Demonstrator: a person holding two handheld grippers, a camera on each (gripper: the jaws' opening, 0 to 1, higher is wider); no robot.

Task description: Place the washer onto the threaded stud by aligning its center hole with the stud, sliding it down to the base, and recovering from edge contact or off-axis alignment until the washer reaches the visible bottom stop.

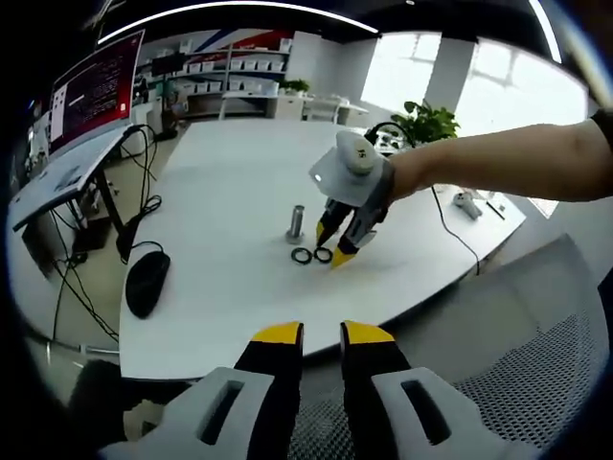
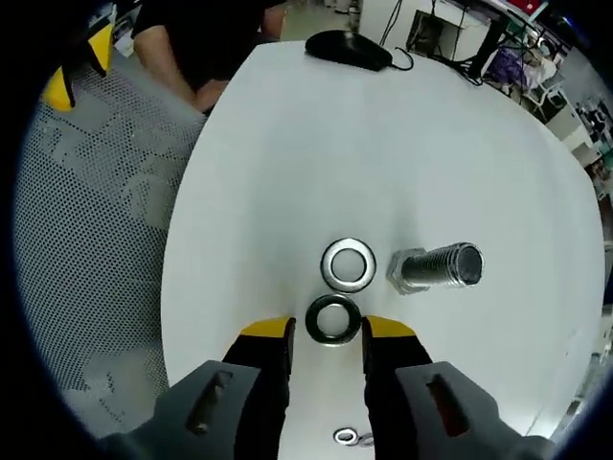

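The threaded stud [image 2: 436,268] stands upright on its hex base on the white table [image 2: 287,144]. Two washers lie flat beside it: a bright one [image 2: 348,264] close to the stud's base and a darker one [image 2: 333,319] just in front of it. My right gripper [image 2: 327,331] is open and low over the table, with a yellow tip on either side of the darker washer. In the left gripper view the stud [image 1: 296,223], both washers [image 1: 302,256] and the right gripper [image 1: 333,251] appear together mid-table. My left gripper [image 1: 323,335] is open and holds nothing, back off the table's near edge.
A black mouse [image 2: 347,48] lies at the table's far end, and small spare washers [image 2: 347,437] sit under my right gripper. A mesh chair [image 2: 86,240] stands along the table's edge. A monitor [image 1: 91,91], cables [image 1: 144,206] and a plant [image 1: 426,120] surround the table.
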